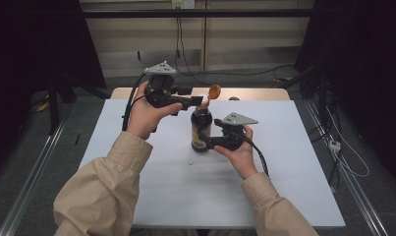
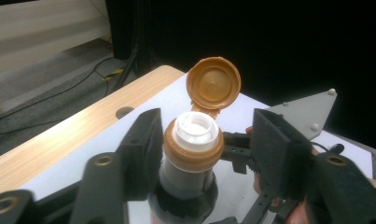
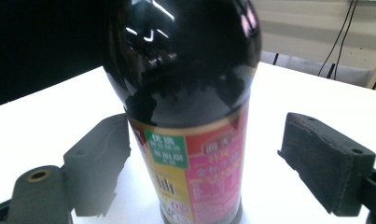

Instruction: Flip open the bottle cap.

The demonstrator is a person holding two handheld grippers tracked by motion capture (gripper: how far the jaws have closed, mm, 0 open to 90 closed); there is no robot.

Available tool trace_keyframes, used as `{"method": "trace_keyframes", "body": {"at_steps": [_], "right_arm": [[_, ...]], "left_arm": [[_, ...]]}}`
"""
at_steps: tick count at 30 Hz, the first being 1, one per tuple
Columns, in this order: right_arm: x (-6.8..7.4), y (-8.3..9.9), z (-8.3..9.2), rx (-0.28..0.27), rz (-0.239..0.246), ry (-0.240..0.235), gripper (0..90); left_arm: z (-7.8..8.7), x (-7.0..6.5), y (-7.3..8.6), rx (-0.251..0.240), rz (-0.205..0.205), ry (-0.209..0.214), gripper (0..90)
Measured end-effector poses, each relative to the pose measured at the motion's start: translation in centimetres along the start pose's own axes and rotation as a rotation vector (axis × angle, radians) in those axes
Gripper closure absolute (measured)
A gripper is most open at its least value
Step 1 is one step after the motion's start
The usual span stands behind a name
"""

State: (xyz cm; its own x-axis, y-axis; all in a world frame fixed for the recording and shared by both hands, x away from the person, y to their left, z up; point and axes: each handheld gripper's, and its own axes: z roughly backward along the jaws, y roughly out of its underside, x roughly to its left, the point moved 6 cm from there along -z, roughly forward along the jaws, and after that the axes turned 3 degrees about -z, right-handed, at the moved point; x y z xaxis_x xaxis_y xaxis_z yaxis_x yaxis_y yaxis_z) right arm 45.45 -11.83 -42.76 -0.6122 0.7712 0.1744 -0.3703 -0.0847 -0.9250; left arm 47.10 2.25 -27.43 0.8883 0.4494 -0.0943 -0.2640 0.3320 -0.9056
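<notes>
A dark sauce bottle [image 1: 201, 129] stands upright near the middle of the white table [image 1: 151, 187], its brown flip cap [image 1: 214, 92] hinged open above a white spout [image 2: 195, 130]. The left hand-held gripper [image 1: 198, 100] is released, jaws either side of the bottle's brown collar; the right hand-held gripper [image 1: 209, 143] is likewise released, jaws apart from the body. Grey floor and trailing cables surround the table. The right gripper view shows the red, yellow and green label [image 3: 197, 168]; the left gripper view shows the table's wooden far edge [image 2: 59, 144].
</notes>
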Motion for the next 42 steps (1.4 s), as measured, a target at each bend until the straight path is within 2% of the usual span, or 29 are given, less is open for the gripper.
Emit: {"method": "trace_keyframes", "body": {"at_steps": [5,13,24,29,38,42], "right_arm": [[-0.1,0.1,0.3,0.007,-0.002,0.001,15.1],[-0.2,0.3,0.7,0.017,-0.004,-0.002,14.6],[0.3,0.5,1.8,0.014,0.007,-0.027,14.6],[0.4,0.7,2.3,0.022,0.011,-0.035,14.5],[0.6,1.4,3.6,0.038,0.02,-0.057,13.8],[0.6,1.8,4.0,0.046,0.021,-0.066,13.8]], "left_arm": [[0.1,0.1,0.5,0.006,0.004,-0.007,34.6],[0.3,0.1,1.7,0.02,-0.005,0.009,26.0],[1.7,0.2,4.1,0.021,0.004,-0.001,22.6],[1.9,0.1,5.6,0.017,0.006,0.016,21.5],[2.8,0.0,8.2,0.011,0.022,0.02,20.3],[3.0,-0.2,9.4,0.023,0.013,0.02,19.5]]}}
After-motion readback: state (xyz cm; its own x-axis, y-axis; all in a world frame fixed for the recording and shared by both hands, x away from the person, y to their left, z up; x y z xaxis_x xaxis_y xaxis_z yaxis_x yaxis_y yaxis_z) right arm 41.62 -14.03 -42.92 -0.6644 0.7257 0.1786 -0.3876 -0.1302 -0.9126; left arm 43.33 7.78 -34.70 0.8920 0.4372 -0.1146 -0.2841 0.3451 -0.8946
